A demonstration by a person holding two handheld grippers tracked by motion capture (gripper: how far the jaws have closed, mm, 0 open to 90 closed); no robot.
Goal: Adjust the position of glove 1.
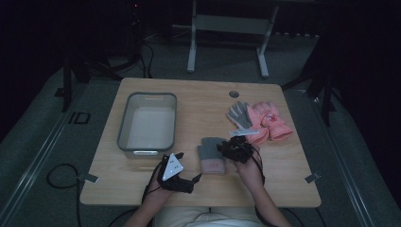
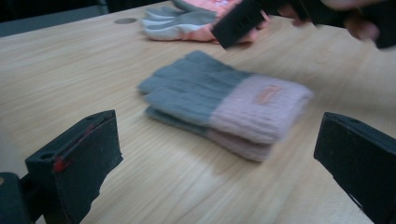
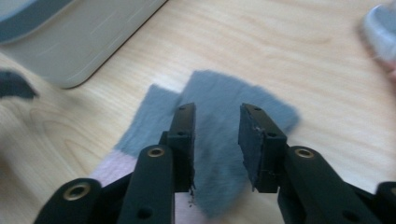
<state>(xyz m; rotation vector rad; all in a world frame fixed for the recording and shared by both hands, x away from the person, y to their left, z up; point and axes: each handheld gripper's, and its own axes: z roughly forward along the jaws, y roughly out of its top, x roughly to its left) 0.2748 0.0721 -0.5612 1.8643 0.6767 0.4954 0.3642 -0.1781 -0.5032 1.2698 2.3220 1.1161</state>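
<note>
- The grey-and-pink glove (image 1: 211, 154) is laid flat at table centre-front; its long axis is run 12 to 6 o'clock, fingers pointed to 12.
- The right gripper (image 3: 215, 135) is held above its grey fingers, jaws parted, nothing pinched.
- The left gripper (image 2: 215, 158) is spread wide, at the glove's 8 o'clock.

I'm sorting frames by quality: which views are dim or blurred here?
High view: dim overall, floor and background nearly black, table underexposed. Left gripper view: brighter, but the grey and pink gloves are smeared and the other tool is blurred. Right gripper view: well lit, jaws sharp, bin soft.

gloves: perhaps four – grey-pink pair (image 1: 211, 154), pink-grey pair (image 1: 259, 120) | bin (image 1: 147, 124): one
</note>
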